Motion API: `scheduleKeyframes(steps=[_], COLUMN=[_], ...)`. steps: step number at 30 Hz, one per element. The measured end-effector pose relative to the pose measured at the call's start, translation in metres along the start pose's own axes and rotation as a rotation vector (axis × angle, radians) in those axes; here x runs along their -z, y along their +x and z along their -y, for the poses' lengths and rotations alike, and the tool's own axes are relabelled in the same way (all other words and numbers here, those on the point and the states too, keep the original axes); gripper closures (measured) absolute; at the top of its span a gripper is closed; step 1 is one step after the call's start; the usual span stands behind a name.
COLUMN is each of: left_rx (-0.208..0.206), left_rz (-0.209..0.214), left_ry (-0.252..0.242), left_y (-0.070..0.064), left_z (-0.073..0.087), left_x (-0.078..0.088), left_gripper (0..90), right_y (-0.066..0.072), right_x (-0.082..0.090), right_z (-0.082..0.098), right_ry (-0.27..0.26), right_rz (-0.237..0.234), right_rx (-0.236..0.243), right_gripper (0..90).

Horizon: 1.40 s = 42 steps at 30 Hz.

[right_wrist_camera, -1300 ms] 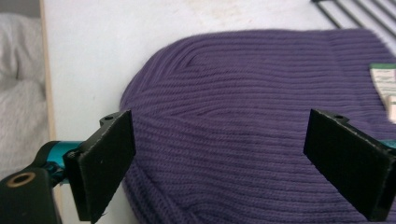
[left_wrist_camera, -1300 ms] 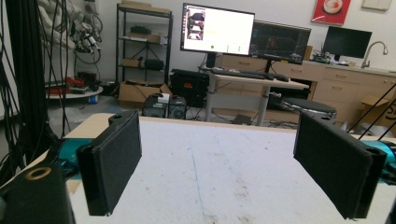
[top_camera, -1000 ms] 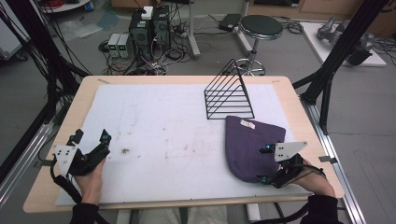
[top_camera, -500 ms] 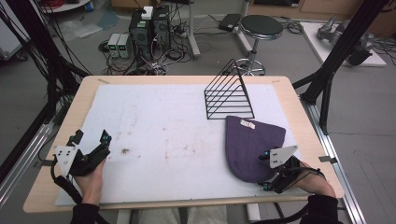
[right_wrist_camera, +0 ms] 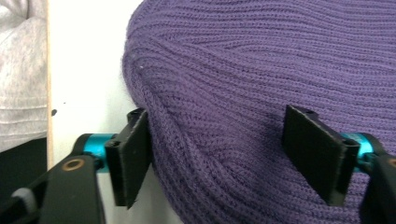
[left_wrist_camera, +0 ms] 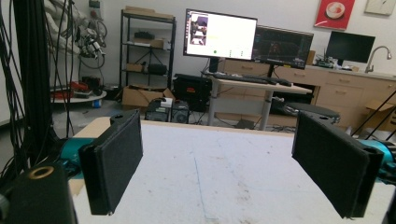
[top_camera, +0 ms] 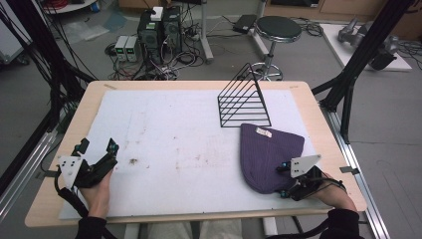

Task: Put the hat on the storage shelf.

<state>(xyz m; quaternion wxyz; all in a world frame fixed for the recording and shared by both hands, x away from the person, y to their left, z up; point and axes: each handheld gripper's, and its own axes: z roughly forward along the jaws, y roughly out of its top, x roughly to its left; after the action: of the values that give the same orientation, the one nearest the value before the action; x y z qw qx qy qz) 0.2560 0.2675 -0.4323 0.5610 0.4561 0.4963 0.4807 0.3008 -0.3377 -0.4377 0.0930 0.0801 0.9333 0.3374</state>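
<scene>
Our right tongs have just been closing over the near edge of the purple hat, which lies flat at the table's right; our left tongs rest wide open, empty.

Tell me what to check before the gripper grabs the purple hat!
1. Purple hat lies flat on the table: ok.
2. Right gripper has knit between its jaws, which have just been closing: ok.
3. Pads already pinch the knit tight: not ok; the left pad touches the hat's edge, the right pad rests on top.
4. Left gripper open, nothing between its jaws, away from the hat: ok.
5. Wire rack apart from the hat: cannot tell; the hat's far edge lies right at its base.
</scene>
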Motion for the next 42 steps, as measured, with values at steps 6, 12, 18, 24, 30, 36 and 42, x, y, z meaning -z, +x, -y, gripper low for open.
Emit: scheduleKeyframes(steps=[6,12,18,24,30,36,42], left_rx=[0.003,0.004,0.004,0.001,0.005,0.008,-0.009], left_rz=[0.007,0.011,0.014,0.020,0.030,0.055,0.103], left_ry=[0.005,0.005,0.006,0.011,0.013,0.020,0.046], left_y=[-0.001,-0.001,-0.001,-0.001,-0.002,-0.003,-0.005], left_z=[0.001,0.001,0.001,0.001,0.001,0.002,0.003], left_x=[-0.001,-0.001,-0.001,-0.001,-0.002,-0.003,-0.004], left_gripper=[16.9,17.1,17.3,17.3,17.2,18.9,21.2], right_y=[-0.001,0.000,-0.002,-0.003,-0.003,-0.007,-0.013], right_x=[0.001,0.000,0.001,0.004,0.012,0.021,0.023], right_z=[0.002,-0.002,-0.003,-0.006,-0.018,-0.034,-0.044], right_ry=[-0.033,-0.013,-0.033,-0.075,-0.140,-0.194,-0.241], right_rz=[0.040,0.077,0.088,0.096,0.122,0.186,0.178], right_rx=[-0.039,-0.051,-0.068,-0.098,-0.111,-0.169,-0.278], right_gripper=[57.3,69.1,70.6,70.8,70.7,70.3,70.5])
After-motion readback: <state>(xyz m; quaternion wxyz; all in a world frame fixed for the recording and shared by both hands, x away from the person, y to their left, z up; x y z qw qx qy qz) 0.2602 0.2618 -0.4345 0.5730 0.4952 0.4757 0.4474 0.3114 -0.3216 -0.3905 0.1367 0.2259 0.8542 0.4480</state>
